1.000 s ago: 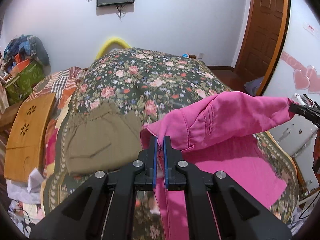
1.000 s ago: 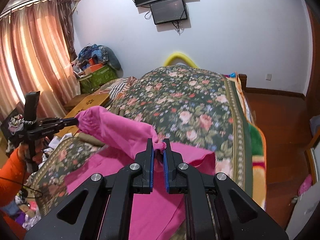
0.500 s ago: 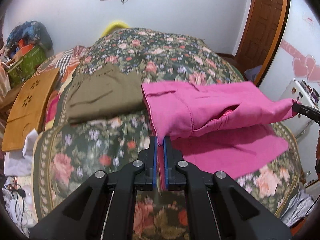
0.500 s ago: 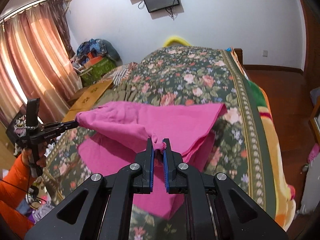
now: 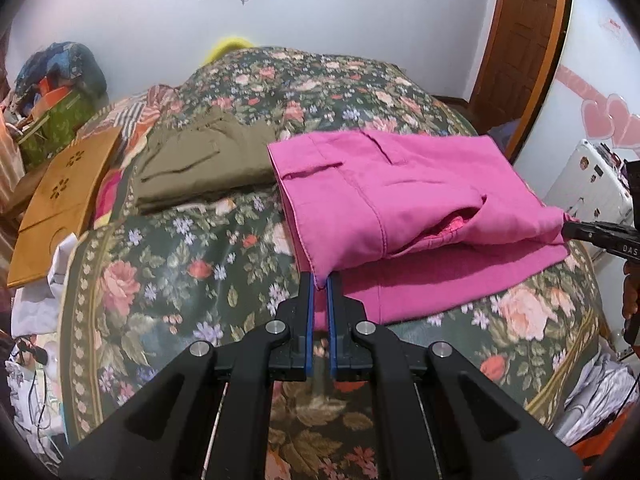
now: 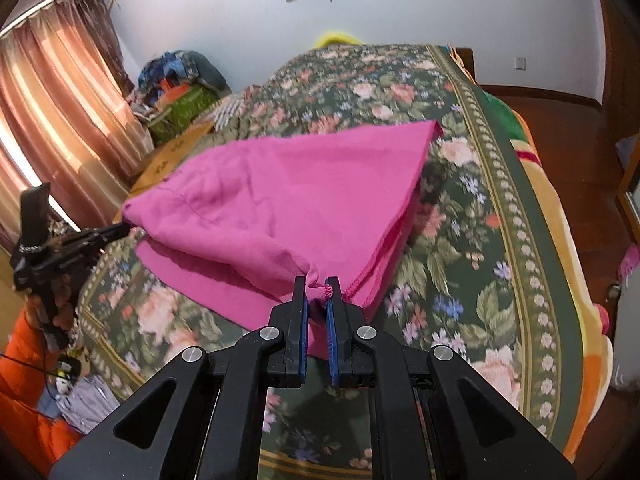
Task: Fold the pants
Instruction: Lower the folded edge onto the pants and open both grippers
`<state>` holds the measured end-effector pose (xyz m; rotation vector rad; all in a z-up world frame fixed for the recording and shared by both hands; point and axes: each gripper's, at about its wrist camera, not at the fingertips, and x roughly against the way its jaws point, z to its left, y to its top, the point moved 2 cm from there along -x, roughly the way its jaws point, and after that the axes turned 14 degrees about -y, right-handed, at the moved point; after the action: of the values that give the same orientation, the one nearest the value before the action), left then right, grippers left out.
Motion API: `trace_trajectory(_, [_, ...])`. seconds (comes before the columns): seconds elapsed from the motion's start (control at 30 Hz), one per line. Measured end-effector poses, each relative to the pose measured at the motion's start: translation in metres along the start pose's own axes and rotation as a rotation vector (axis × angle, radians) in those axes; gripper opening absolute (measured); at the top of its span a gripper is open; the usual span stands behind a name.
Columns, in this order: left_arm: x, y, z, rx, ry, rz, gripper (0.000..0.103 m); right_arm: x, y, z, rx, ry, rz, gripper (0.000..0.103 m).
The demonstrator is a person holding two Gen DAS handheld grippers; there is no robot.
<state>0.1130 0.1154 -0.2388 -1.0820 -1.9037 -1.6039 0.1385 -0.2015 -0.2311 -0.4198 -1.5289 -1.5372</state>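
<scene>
Pink pants [image 5: 392, 196] lie doubled over on the floral bedspread [image 5: 180, 264], near the bed's front edge. My left gripper [image 5: 319, 280] is shut on the near left corner of the top layer. My right gripper [image 6: 317, 290] is shut on the bunched near corner at the other end of the pants [image 6: 288, 200]. The top layer hangs stretched between both grippers, a little above the bottom layer. The right gripper also shows at the right edge of the left wrist view [image 5: 600, 232]; the left gripper shows at the left of the right wrist view [image 6: 80, 240].
Folded olive pants [image 5: 200, 168] lie on the bed left of the pink ones. A wooden board [image 5: 60, 200] and a cluttered green box [image 5: 52, 120] stand to the left. A door [image 5: 516, 40] and white appliance [image 5: 588, 188] are on the right. Curtains [image 6: 52, 120] hang by the window.
Both grippers have pulled the top half of the pink pants back toward the bed's near edge and lower. The fabric now lies flatter over the bottom layer.
</scene>
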Motion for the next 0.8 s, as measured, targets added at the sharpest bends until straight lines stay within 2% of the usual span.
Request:
trace_trajectory(0.2, [-0.005,-0.013,0.003,0.020,-0.026,0.044,0.005,-0.005,-0.008,-0.003,0.005,-0.018,0.025,0.007])
trace_trajectory(0.33, [0.001,-0.017,0.004,0.025,-0.007,0.086,0.006,-0.005,-0.012,-0.002,0.037,-0.039,0.069,0.011])
trace_trajectory(0.5, [0.030,-0.007,0.010,0.028,0.026,0.045,0.006,0.019,-0.007,-0.009,0.079,-0.106,0.072,0.012])
trace_trajectory(0.6, [0.042,0.012,0.010,0.047,-0.007,-0.005,0.006,0.035,0.007,-0.014,0.062,-0.116,0.040,0.012])
trace_trajectory(0.7, [0.038,0.032,0.000,0.025,-0.035,-0.033,0.006,0.044,0.026,-0.009,0.041,-0.093,-0.009,0.018])
trace_trajectory(0.77, [0.028,0.042,-0.009,0.024,-0.077,-0.032,0.006,0.043,0.035,0.000,0.046,-0.077,-0.040,0.030])
trace_trajectory(0.8, [0.019,0.046,-0.016,0.021,-0.106,-0.024,0.007,0.039,0.038,0.006,0.050,-0.066,-0.050,0.031])
